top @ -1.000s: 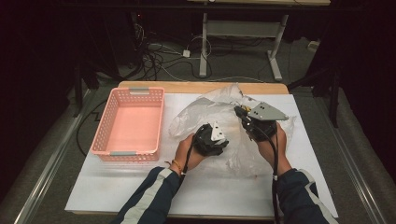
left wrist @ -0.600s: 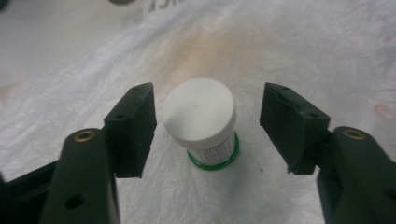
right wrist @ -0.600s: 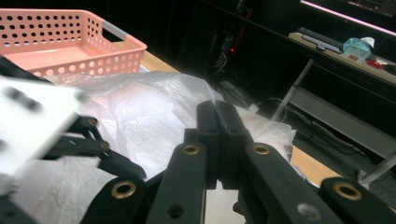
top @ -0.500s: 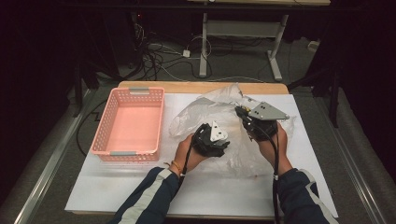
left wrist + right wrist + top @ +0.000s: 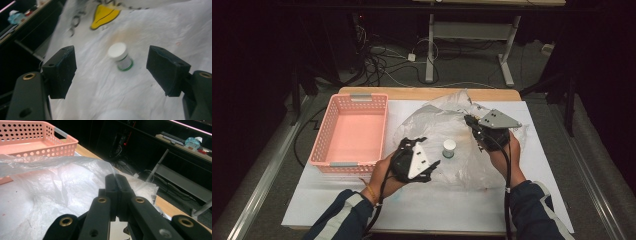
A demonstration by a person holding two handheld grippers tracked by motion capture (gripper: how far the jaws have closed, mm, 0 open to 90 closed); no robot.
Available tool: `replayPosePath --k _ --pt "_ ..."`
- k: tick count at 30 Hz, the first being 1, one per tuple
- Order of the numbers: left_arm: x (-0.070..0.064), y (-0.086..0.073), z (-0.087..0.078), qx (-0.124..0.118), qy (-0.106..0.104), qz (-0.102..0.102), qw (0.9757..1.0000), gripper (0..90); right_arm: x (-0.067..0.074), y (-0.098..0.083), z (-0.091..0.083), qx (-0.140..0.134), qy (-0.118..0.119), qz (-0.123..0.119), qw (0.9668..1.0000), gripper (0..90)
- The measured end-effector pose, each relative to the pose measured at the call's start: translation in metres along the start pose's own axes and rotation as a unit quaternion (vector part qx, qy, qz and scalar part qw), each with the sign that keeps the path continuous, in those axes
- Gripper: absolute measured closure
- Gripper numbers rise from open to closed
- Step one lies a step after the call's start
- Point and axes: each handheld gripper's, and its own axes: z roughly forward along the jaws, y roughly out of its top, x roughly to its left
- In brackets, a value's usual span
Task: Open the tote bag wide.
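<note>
White sheeting (image 5: 522, 165) covered the wooden table (image 5: 412, 93), dark floor and cables beyond. A small jar (image 5: 449, 148) stood on the plastic bag (image 5: 432, 125), free of the left gripper (image 5: 422, 157), whose jaws had just spread open. The right gripper (image 5: 472, 122) pinched the bag's edge. A pink basket (image 5: 332, 150) sat left.

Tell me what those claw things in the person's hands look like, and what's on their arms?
Each gripper, left and right, is black with two chunky black jaws, brass-coloured rivets and a grey three-cornered plate on top. A black cable trails from each. The sleeves are dark blue with white stripes, and an orange band circles the left wrist.
</note>
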Motion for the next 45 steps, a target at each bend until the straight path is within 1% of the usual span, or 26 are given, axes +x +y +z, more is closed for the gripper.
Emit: replayPosePath --k 1,3,4,6,8,9,11,12,13,14,16,17,19,20,21,23,24,26,27,29,32,34,36,40,43,45 --pt "0.004 -0.005 -0.003 0.006 0.005 -0.013 0.9999 22.2 0.000 0.000 0.000 0.001 0.000 0.000 1.0000 90.0" --pt "0.012 -0.015 -0.006 0.024 0.021 -0.030 0.9991 20.7 -0.001 -0.001 0.000 0.004 -0.002 -0.002 1.0000 90.0" --pt "0.015 -0.018 -0.006 0.033 0.024 -0.038 0.9985 20.7 -0.002 -0.001 0.000 0.005 -0.003 -0.002 1.0000 90.0" --pt "0.022 -0.022 -0.003 0.059 0.027 -0.052 0.9965 20.7 -0.003 -0.001 0.000 0.006 -0.003 -0.004 1.0000 90.0" --pt "0.026 -0.025 0.002 0.079 0.031 -0.064 0.9943 21.2 -0.004 -0.002 -0.001 0.008 -0.006 -0.005 0.9999 90.0" --pt "0.028 -0.026 0.004 0.088 0.031 -0.065 0.9936 22.4 -0.005 -0.002 -0.002 0.008 -0.005 -0.004 0.9999 90.0" --pt "0.029 -0.027 0.008 0.103 0.026 -0.065 0.9922 28.1 -0.008 -0.003 -0.003 0.007 -0.007 -0.003 0.9999 90.0" --pt "0.029 -0.028 0.010 0.109 0.024 -0.066 0.9915 29.4 -0.009 -0.004 -0.004 0.006 -0.006 -0.001 1.0000 90.0" --pt "0.030 -0.029 0.011 0.113 0.019 -0.071 0.9909 33.1 -0.010 -0.004 -0.004 0.005 -0.006 0.001 1.0000 90.0" --pt "0.031 -0.030 0.011 0.112 0.016 -0.073 0.9908 40.7 -0.011 -0.004 -0.004 0.004 -0.006 0.001 1.0000 90.0" --pt "0.032 -0.031 0.012 0.113 0.010 -0.076 0.9906 50.9 -0.013 -0.005 -0.005 0.003 -0.003 0.005 1.0000 90.0" --pt "0.033 -0.031 0.011 0.110 0.008 -0.078 0.9909 58.9 -0.014 -0.006 -0.005 0.004 -0.003 0.006 1.0000 90.0" --pt "0.033 -0.031 0.011 0.112 0.005 -0.076 0.9908 67.5 -0.015 -0.007 -0.005 0.004 -0.005 0.008 0.9999 90.0" --pt "0.033 -0.032 0.011 0.111 0.002 -0.075 0.9911 74.6 -0.015 -0.006 -0.005 0.003 -0.005 0.007 1.0000 90.0" --pt "0.032 -0.032 0.011 0.111 0.000 -0.073 0.9911 79.4 -0.014 -0.006 -0.005 0.003 -0.006 0.004 1.0000 90.0" --pt "0.032 -0.032 0.012 0.109 -0.002 -0.072 0.9915 84.6 -0.012 -0.005 -0.006 0.001 -0.003 0.001 1.0000 90.0" --pt "0.032 -0.032 0.012 0.107 -0.006 -0.073 0.9916 85.6 -0.011 -0.004 -0.005 0.000 -0.002 0.000 1.0000 88.9" --pt "0.032 -0.032 0.011 0.106 -0.006 -0.072 0.9918 85.9 -0.010 -0.004 -0.005 0.004 0.000 -0.002 1.0000 86.8" --pt "0.032 -0.033 0.011 0.104 -0.007 -0.071 0.9920 86.0 -0.010 -0.004 -0.004 0.005 0.001 -0.001 1.0000 83.8" --pt "0.032 -0.033 0.011 0.103 -0.009 -0.072 0.9920 86.0 -0.009 -0.003 -0.005 0.003 -0.006 0.000 1.0000 74.1" --pt "0.031 -0.034 0.011 0.104 -0.008 -0.072 0.9919 86.0 -0.004 0.003 -0.013 -0.011 -0.013 -0.001 0.9999 65.1" --pt "0.031 -0.034 0.011 0.105 -0.009 -0.071 0.9919 86.0 0.002 0.009 -0.021 -0.021 -0.016 -0.012 0.9996 61.0" --pt "0.032 -0.035 0.012 0.107 -0.010 -0.071 0.9917 86.0 0.007 0.013 -0.029 -0.026 -0.011 -0.023 0.9993 57.8" --pt "0.032 -0.035 0.013 0.110 -0.012 -0.071 0.9914 86.1 0.012 0.016 -0.047 -0.033 0.010 -0.025 0.9991 52.4" --pt "0.031 -0.035 0.013 0.111 -0.012 -0.072 0.9912 86.1 0.017 0.013 -0.061 -0.040 0.042 -0.018 0.9982 47.5" --pt "0.031 -0.036 0.013 0.112 -0.012 -0.070 0.9912 86.1 0.023 0.009 -0.071 -0.043 0.066 -0.018 0.9967 45.8"
